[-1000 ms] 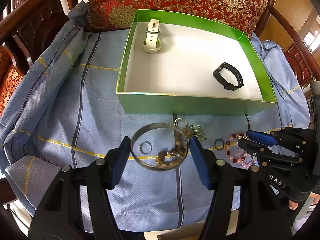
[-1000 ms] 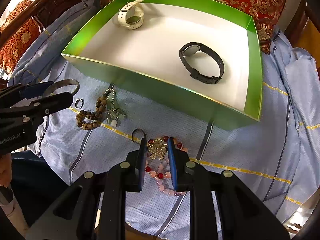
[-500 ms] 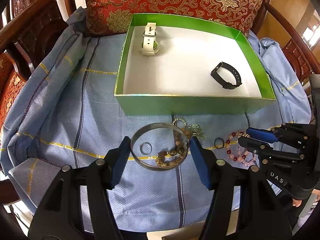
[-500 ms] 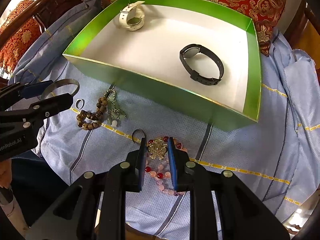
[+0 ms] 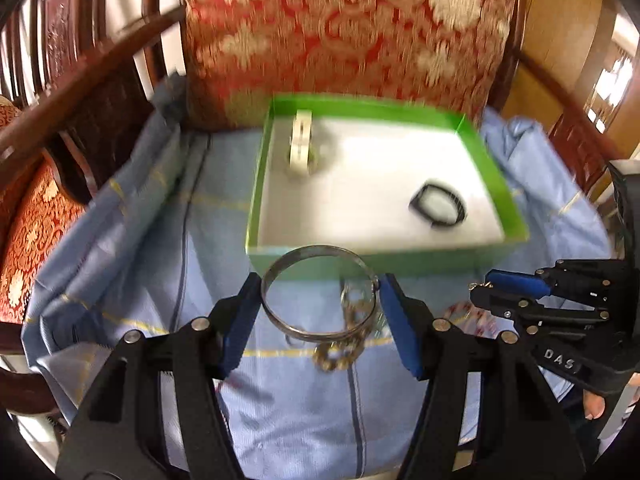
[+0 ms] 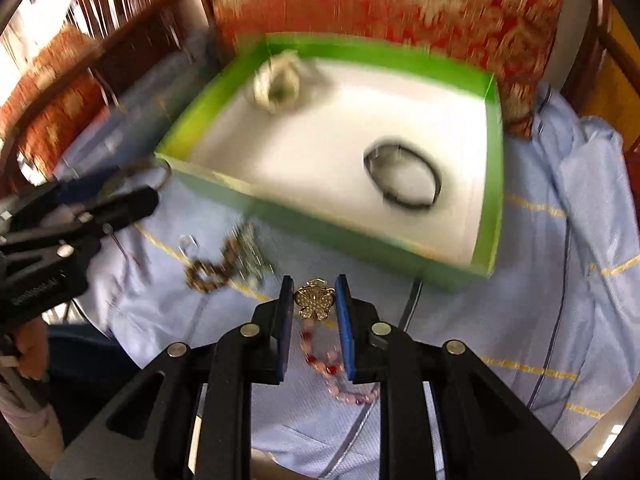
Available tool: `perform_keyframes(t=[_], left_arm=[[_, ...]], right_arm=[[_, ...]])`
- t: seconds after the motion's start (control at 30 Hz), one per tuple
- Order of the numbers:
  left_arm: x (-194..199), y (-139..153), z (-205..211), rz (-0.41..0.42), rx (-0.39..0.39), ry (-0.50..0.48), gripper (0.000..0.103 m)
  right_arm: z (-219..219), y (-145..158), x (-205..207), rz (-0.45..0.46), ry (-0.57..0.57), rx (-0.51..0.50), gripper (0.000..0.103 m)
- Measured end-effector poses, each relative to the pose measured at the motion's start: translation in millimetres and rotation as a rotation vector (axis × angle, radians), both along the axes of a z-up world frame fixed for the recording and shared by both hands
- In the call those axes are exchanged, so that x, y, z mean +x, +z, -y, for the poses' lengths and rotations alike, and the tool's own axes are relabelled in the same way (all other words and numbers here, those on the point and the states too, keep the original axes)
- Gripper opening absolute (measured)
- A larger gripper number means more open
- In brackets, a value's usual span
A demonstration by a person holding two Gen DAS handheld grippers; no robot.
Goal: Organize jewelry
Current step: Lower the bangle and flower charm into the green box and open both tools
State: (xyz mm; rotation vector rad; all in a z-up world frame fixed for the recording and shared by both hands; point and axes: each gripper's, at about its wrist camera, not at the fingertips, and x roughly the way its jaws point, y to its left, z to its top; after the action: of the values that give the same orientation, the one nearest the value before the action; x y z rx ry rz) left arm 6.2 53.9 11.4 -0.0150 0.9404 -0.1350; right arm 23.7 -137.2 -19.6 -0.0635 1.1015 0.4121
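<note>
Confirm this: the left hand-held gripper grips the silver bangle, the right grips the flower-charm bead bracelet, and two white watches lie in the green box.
Only one is white. The left wrist view shows a white watch and a black band in the green box. The rest stands: left hand-held gripper on silver bangle, right hand-held gripper on flower-charm bead bracelet.

Blue cloth w/ thin yellow & dark stripes covers the seat, bunched up at far left & far right. Red/gold brocade cushion stands upright at far side, blurred. Dark carved wooden chair arm curves along left; red patterned seat beyond it
</note>
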Motion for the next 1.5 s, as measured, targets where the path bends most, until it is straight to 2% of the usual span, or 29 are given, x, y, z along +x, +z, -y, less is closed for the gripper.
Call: perform_keyframes(t=[0.13,0.2,0.3,0.33,0.43,0.5,0.57,0.6,0.67,0.77,0.8,0.83,0.9,1.0,1.1,1.17,1.27,1.37,1.43,1.5], left_arm=[[16.7,26.4,-6.3,0.052,-0.073,0.035,0.061],[32.4,41.8,-5.4,0.11,-0.082,0.05,0.061],[54.6,51.2,-0.9,0.196,-0.089,0.059,0.061],[67.1,47.4,0.8,0.195,-0.105,0.06,0.061],[98.1,20.6,6.8,0.098,-0.141,0.082,0.061],[109.4,2.0,15.1,0.042,-0.099,0.092,0.061],[114.6,-10.8,26.6,0.006,-0.021,0.081,0.061],[117.2,-17.7,33.6,-0.01,0.018,0.071,0.061],[119.0,-24.8,39.6,-0.02,0.042,0.06,0.061],[120.9,-34.4,43.5,-0.044,0.061,0.06,0.061],[120.0,-37.0,42.7,-0.057,0.057,0.058,0.061],[118.6,-38.1,41.4,-0.065,0.054,0.058,0.062],[113.9,-35.6,40.2,-0.056,0.051,0.053,0.065],[103.3,-22.4,36.7,-0.034,0.04,0.022,0.066],[79.0,-5.8,33.0,-0.049,-0.035,-0.068,0.066],[59.1,-2.3,38.1,-0.081,-0.034,-0.143,0.066],[32.9,-10.8,52.2,-0.12,-0.001,-0.228,0.066],[29.3,-38.4,56.2,-0.237,0.04,-0.21,0.067],[32.4,-63.2,50.9,-0.338,0.089,-0.161,0.066],[34.2,-76.6,47.8,-0.387,0.122,-0.143,0.067]], right_arm=[[17.3,39.2,12.7,0.097,-0.049,0.096,0.021],[25.7,55.6,23.7,0.151,-0.084,0.104,0.021],[34.0,67.8,48.5,0.198,-0.128,0.12,0.021],[35.9,65.7,60.4,0.197,-0.139,0.124,0.021],[38.7,41.8,92.8,0.172,-0.176,0.096,0.021],[43.4,23.2,107.3,0.13,-0.206,0.061,0.021],[46.1,3.3,119.2,0.064,-0.223,0.057,0.021],[46.9,-3.7,123.0,0.05,-0.233,0.053,0.021],[47.6,-11.6,128.4,0.051,-0.242,0.034,0.021],[49.1,-14.2,130.7,0.083,-0.248,0.021,0.022],[50.8,-14.1,130.3,0.087,-0.251,0.03,0.03],[53.6,-12.2,128.5,0.089,-0.257,0.048,0.043],[59.6,-3.2,123.9,0.095,-0.266,0.08,0.052],[65.7,17.2,105.7,0.094,-0.233,0.157,0.052],[64.3,29.4,75.4,0.046,-0.16,0.182,0.052],[56.6,27.1,53.6,0.013,-0.105,0.124,0.052],[43.3,7.2,31.3,-0.063,-0.045,0.032,0.052],[36.4,-22.2,23.0,-0.158,-0.033,-0.049,0.052],[36.5,-35.3,23.6,-0.196,-0.029,-0.083,0.052],[37.7,-41.6,27.8,-0.216,-0.029,-0.109,0.052]])
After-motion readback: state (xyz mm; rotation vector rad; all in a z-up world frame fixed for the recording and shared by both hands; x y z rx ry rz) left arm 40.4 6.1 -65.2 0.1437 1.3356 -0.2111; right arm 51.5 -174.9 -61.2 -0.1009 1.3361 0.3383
